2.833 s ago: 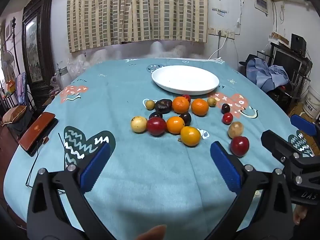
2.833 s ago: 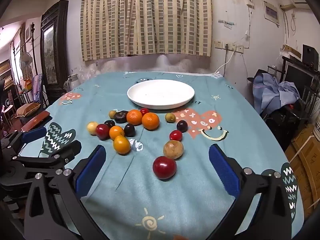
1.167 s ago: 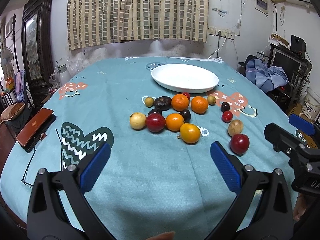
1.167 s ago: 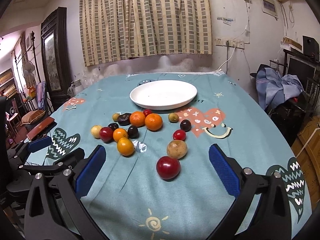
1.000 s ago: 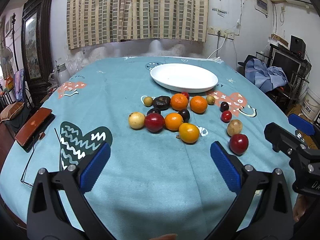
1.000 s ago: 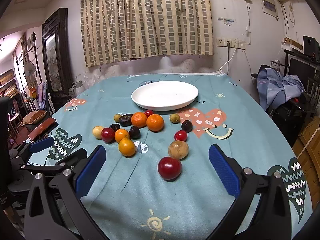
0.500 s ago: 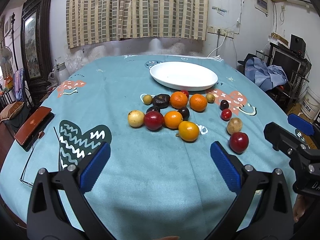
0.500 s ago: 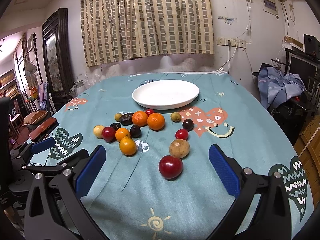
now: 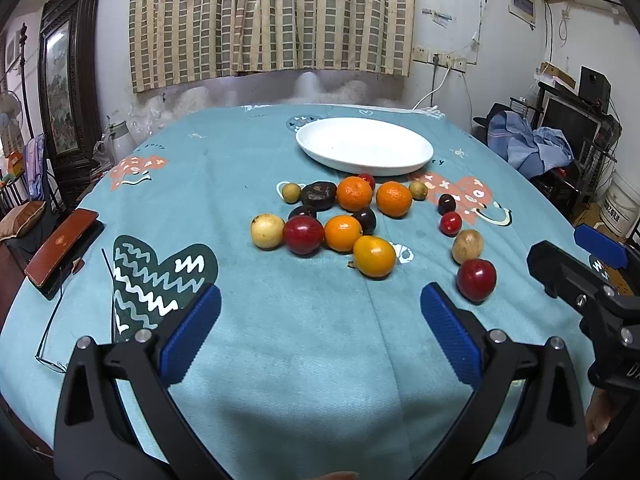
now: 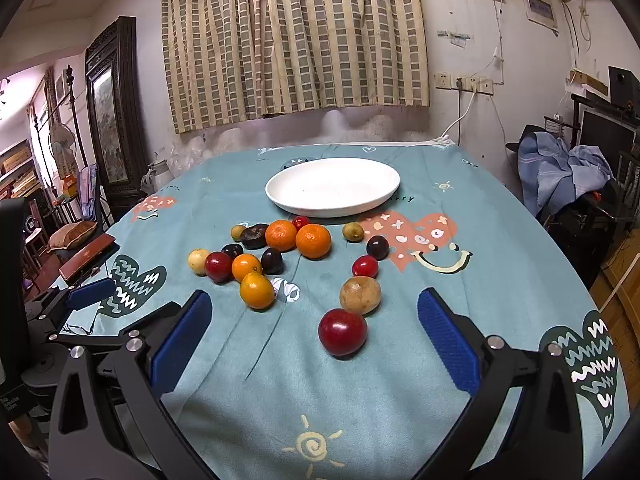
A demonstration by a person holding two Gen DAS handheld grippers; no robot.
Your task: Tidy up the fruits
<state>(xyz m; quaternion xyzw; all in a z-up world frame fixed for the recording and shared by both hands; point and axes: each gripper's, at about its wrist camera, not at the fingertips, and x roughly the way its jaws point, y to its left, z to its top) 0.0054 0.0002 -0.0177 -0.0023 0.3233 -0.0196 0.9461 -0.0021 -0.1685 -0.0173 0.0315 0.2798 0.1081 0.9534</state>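
The desk (image 10: pixel 500 264) carries everything under a teal cloth; the white plate (image 10: pixel 296 196) sits bare at the far side, apparently the fruits' destination; both the left gripper (image 9: pixel 320 312) and right gripper (image 10: pixel 314 316) hover, jaws spread, holding nothing; the scattered fruits lie before the plate, the red apple (image 10: pixel 342 332) nearest the right jaws.

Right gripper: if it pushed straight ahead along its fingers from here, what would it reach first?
Most likely the big red fruit, lying just ahead between the open right gripper fingers, slightly right of centre. The tan fruit sits right behind it. Depth is uncertain in this fisheye view.
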